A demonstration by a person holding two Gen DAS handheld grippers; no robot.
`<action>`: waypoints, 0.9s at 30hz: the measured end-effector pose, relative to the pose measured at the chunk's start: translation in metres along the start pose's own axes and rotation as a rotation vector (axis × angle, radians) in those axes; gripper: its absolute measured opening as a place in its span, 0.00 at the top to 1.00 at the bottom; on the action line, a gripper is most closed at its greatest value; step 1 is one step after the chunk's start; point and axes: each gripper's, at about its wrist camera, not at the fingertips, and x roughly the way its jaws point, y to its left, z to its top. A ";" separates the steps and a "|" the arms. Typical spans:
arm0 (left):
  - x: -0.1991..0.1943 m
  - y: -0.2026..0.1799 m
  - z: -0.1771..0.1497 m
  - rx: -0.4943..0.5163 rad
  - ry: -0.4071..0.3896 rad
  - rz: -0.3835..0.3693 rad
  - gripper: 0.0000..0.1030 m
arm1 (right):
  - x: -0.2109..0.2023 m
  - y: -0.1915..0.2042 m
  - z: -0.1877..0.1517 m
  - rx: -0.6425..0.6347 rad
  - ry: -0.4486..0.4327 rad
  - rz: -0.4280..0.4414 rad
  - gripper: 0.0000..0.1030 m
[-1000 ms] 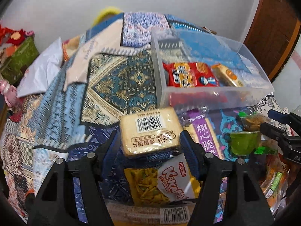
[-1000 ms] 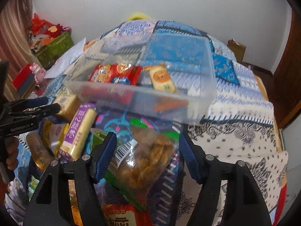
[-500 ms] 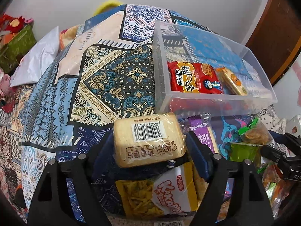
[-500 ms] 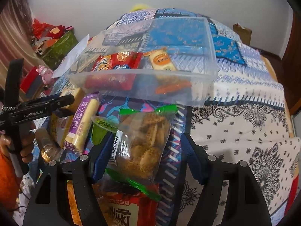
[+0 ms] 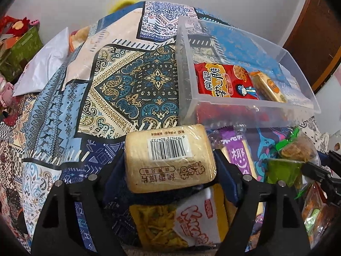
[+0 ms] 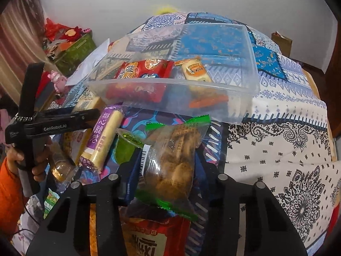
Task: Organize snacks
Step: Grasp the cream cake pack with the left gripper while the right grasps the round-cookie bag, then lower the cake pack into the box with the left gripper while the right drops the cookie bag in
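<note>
Now the right gripper (image 6: 168,183), jaws just closing, pinches the cookie bag (image 6: 172,160), long axis pointing to twelve o'clock at the bin (image 6: 170,87) close ahead, while the left gripper (image 5: 169,179) clasps the toast pack (image 5: 170,157), bin at one o'clock.

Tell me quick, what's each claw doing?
Left gripper: closed on the bread pack.
Right gripper: jaws just closed on the cookie bag.

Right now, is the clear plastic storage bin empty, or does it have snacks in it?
Not empty: the clear plastic bin holds a red snack packet and a yellow-wrapped biscuit; most of it is bare.
</note>
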 end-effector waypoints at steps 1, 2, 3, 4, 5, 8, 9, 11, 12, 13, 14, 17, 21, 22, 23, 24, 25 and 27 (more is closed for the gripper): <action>-0.004 0.001 -0.002 0.001 -0.004 0.004 0.24 | -0.001 -0.001 0.001 0.001 -0.001 0.000 0.60; -0.008 0.001 -0.004 0.000 -0.012 0.012 0.24 | -0.001 -0.001 0.001 0.004 -0.002 0.000 0.60; -0.011 0.002 -0.005 -0.001 -0.017 0.016 0.24 | -0.003 -0.003 0.001 0.011 -0.009 -0.004 0.60; -0.016 0.003 -0.006 -0.003 -0.027 0.020 0.24 | -0.003 -0.003 0.001 0.011 -0.009 -0.004 0.61; -0.021 0.004 -0.006 -0.007 -0.036 0.022 0.24 | -0.004 -0.005 0.002 0.014 -0.014 -0.008 0.61; -0.038 0.008 -0.007 -0.017 -0.063 0.015 0.24 | -0.015 -0.007 0.003 0.026 -0.042 -0.011 0.61; -0.044 0.008 -0.006 -0.017 -0.072 0.015 0.24 | -0.019 -0.007 0.003 0.025 -0.050 -0.013 0.61; -0.055 0.008 -0.005 -0.017 -0.091 0.012 0.24 | -0.022 -0.007 0.004 0.024 -0.059 -0.016 0.61; -0.060 0.007 -0.005 -0.018 -0.101 0.006 0.24 | -0.030 -0.005 0.005 0.020 -0.074 -0.019 0.61; -0.064 0.006 -0.005 -0.018 -0.108 0.002 0.24 | -0.033 -0.005 0.005 0.022 -0.081 -0.019 0.61; -0.069 0.005 -0.004 -0.014 -0.118 -0.003 0.24 | -0.037 -0.005 0.006 0.024 -0.091 -0.018 0.61; -0.085 0.000 -0.001 -0.008 -0.151 -0.011 0.24 | -0.052 -0.003 0.009 0.022 -0.125 -0.015 0.61; -0.101 -0.011 0.005 0.005 -0.190 -0.034 0.24 | -0.070 0.001 0.015 0.003 -0.179 -0.028 0.61; -0.104 -0.014 0.006 0.007 -0.198 -0.037 0.24 | -0.073 0.001 0.017 0.002 -0.188 -0.030 0.61; -0.109 -0.017 0.008 0.010 -0.209 -0.044 0.24 | -0.073 0.001 0.017 0.002 -0.188 -0.030 0.61; -0.112 -0.020 0.010 0.014 -0.217 -0.050 0.24 | -0.077 0.001 0.020 0.001 -0.203 -0.031 0.61; -0.116 -0.023 0.012 0.019 -0.227 -0.058 0.24 | -0.078 0.000 0.022 0.002 -0.211 -0.031 0.61; -0.122 -0.031 0.017 0.030 -0.249 -0.069 0.24 | -0.083 -0.001 0.031 0.008 -0.243 -0.030 0.61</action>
